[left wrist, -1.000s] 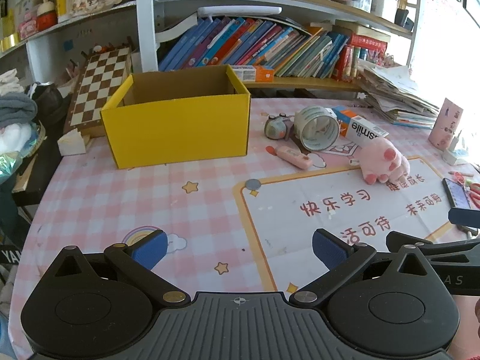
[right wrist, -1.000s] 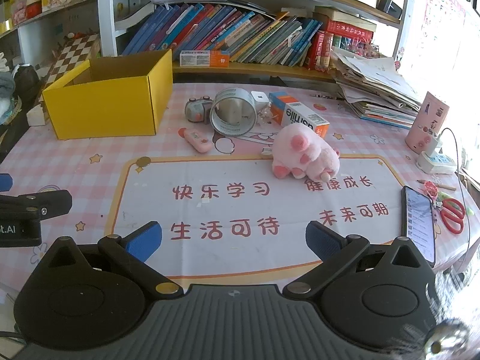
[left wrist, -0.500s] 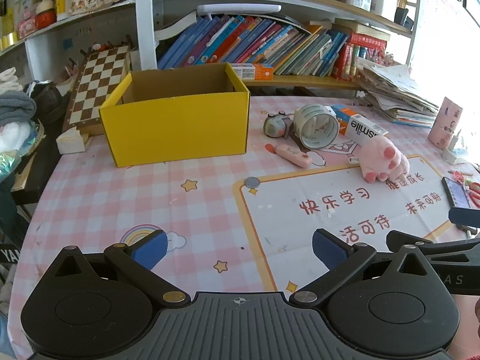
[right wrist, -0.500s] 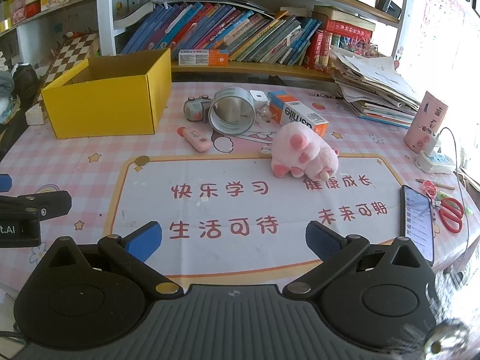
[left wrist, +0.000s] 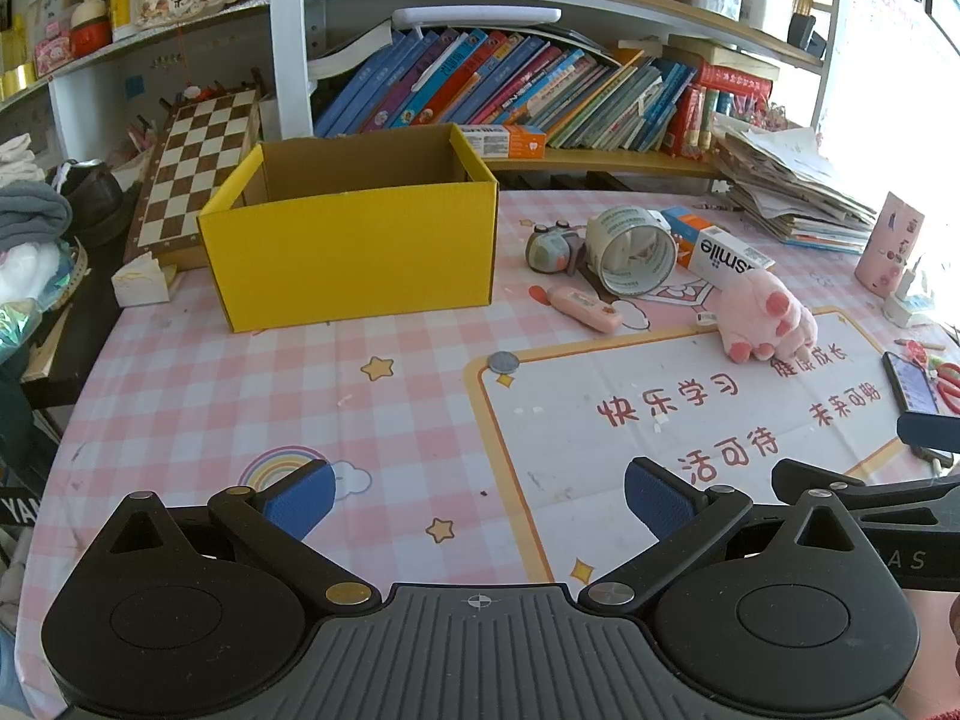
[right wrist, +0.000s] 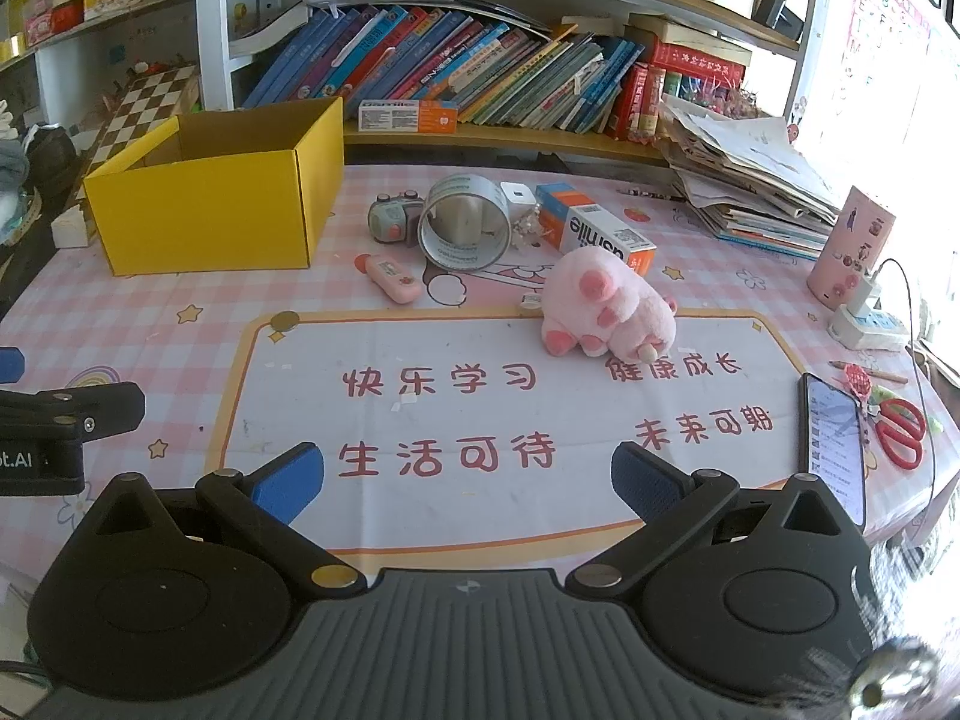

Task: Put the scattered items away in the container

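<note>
pink checked table [left wrist: 180, 396], yellow box [left wrist: 354, 252] and pink plush paw [right wrist: 606, 312] well beyond both wide-open, empty grippers

Black left gripper [left wrist: 477, 495] and right gripper [right wrist: 468, 480]: ribbed grey housings, brass pivot screws, blue-padded fingers [right wrist: 288, 480].

The yellow box [left wrist: 354, 258] is matt corrugated cardboard with a bare brown inside. A smooth printed cloth covers the bench [left wrist: 252, 396], with a faint sheen. The pink paw [right wrist: 606, 309] is fluffy plush. The tape roll [right wrist: 465, 231] is glossy clear plastic, the coin [left wrist: 503, 362] dull metal, the toothpaste carton [right wrist: 606, 240] smooth card, and the chessboard [left wrist: 198, 168] varnished wood.
</note>
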A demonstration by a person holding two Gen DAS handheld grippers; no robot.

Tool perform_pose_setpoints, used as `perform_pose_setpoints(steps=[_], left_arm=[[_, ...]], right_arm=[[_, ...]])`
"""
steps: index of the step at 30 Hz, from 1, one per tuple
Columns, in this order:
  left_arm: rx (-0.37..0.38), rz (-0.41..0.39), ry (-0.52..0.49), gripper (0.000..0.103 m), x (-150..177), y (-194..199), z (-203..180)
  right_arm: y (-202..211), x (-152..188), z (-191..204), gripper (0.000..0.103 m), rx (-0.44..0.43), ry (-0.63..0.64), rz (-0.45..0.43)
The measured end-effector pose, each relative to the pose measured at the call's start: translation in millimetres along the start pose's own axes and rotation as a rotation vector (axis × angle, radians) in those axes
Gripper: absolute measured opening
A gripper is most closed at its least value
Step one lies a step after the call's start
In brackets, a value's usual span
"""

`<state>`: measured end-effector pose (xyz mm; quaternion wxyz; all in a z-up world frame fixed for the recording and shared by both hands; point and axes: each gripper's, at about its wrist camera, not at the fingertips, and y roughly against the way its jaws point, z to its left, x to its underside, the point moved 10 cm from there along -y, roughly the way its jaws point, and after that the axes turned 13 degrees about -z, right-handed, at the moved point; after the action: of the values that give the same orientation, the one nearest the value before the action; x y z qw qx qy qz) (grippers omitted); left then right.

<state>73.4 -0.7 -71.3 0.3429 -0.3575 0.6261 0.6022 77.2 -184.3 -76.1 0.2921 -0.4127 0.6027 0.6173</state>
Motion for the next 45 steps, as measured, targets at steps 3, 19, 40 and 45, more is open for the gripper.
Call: perform_pose_setpoints(steps=[3,19,40,45], left_arm=[[0.0,0.0,0.0,0.103,0.0,0.1,-0.4],[0.005,0.001,0.002,0.103,1.3,0.9,2.1],[0.004,0.007,0.011,0.103,0.6,-1.0,3.9],[0.006,0.006,0.012,0.103,0.4,-1.9,3.9]], right_arm=[[0.0,0.3,-0.1,0.103,0.001,0.001,0.001],[0.2,2.2,0.6,0.103,0.0,0.001,0.003],[-2.1,2.2,3.1,0.103,-0.004,0.006,0.011],[-3.0,2.1,4.2,0.103,-0.004,0.007,0.014]])
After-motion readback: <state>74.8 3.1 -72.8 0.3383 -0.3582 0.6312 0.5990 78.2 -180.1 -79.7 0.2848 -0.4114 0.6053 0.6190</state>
